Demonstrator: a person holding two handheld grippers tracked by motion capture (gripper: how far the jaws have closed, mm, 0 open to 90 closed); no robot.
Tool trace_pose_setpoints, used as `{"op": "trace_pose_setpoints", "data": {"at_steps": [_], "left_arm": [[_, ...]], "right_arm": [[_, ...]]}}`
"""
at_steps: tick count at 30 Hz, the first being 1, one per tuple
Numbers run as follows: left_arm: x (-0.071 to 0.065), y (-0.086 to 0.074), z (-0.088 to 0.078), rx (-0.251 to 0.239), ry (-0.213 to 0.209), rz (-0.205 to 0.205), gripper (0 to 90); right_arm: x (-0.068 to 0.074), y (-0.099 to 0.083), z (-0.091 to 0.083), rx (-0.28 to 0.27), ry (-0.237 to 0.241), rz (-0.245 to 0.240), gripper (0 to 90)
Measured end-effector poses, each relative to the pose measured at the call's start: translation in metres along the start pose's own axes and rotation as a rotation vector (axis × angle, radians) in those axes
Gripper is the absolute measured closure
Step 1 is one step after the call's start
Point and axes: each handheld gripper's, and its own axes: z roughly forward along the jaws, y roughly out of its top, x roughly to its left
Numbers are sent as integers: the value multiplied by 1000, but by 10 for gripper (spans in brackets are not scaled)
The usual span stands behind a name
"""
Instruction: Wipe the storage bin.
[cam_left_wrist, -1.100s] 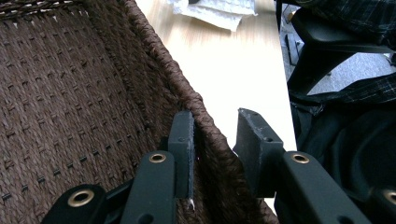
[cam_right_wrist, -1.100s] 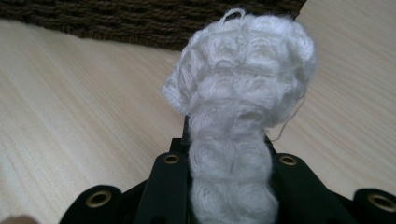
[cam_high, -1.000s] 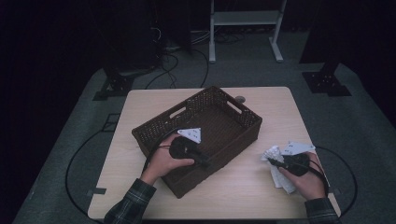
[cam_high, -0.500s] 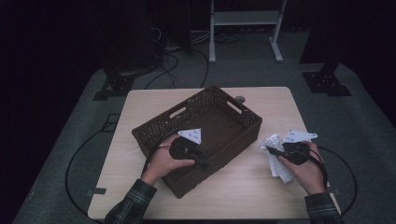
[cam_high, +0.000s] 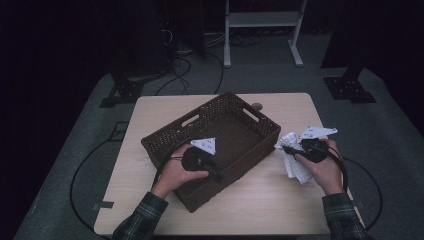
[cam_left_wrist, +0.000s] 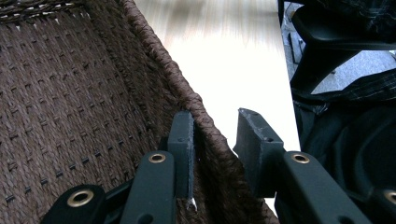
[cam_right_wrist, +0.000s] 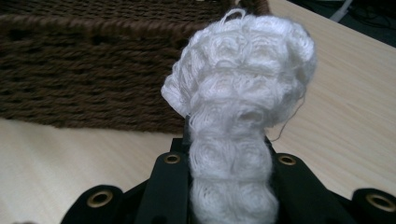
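A brown wicker basket (cam_high: 170, 134) stands slantwise in the middle of the table. My left gripper (cam_high: 220, 174) sits on its near wall. In the left gripper view, the left gripper (cam_left_wrist: 215, 144) straddles the basket's rim (cam_left_wrist: 205, 116), one pad inside and one outside, shut on the wall. My right gripper (cam_high: 287, 148) is to the right of the basket, just above the table, and shut on a white knitted cloth (cam_high: 295, 167). In the right gripper view, the cloth (cam_right_wrist: 238, 84) bulges up out of the right gripper (cam_right_wrist: 229, 140), with the basket's side (cam_right_wrist: 84, 70) close behind it.
A small round grey thing (cam_high: 257, 106) lies on the light wooden table (cam_high: 165, 107) behind the basket. A white stand (cam_high: 260, 20) and cables (cam_high: 185, 65) are on the floor beyond the table. Bare tabletop lies left of the basket and along the front edge.
My right gripper has risen and moved toward the basket, lifting the white cloth with it. The left gripper and the basket have stayed put.
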Motion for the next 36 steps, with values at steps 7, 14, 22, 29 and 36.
{"op": "trace_pose_setpoints", "data": {"at_steps": [7, 14, 22, 29, 36], "left_arm": [[0, 0, 0, 1, 1, 3, 667], [0, 0, 0, 1, 1, 5, 668], [-1, 0, 0, 1, 4, 9, 668], [-1, 0, 0, 1, 4, 7, 667], [-1, 0, 1, 1, 6, 10, 667]], "right_arm": [[-7, 10, 9, 3, -3, 7, 758], [-10, 20, 20, 0, 16, 15, 758], [-10, 24, 32, 28, 3, 5, 759], [-9, 24, 35, 37, -1, 1, 760], [-8, 21, 39, 48, -3, 2, 759]]}}
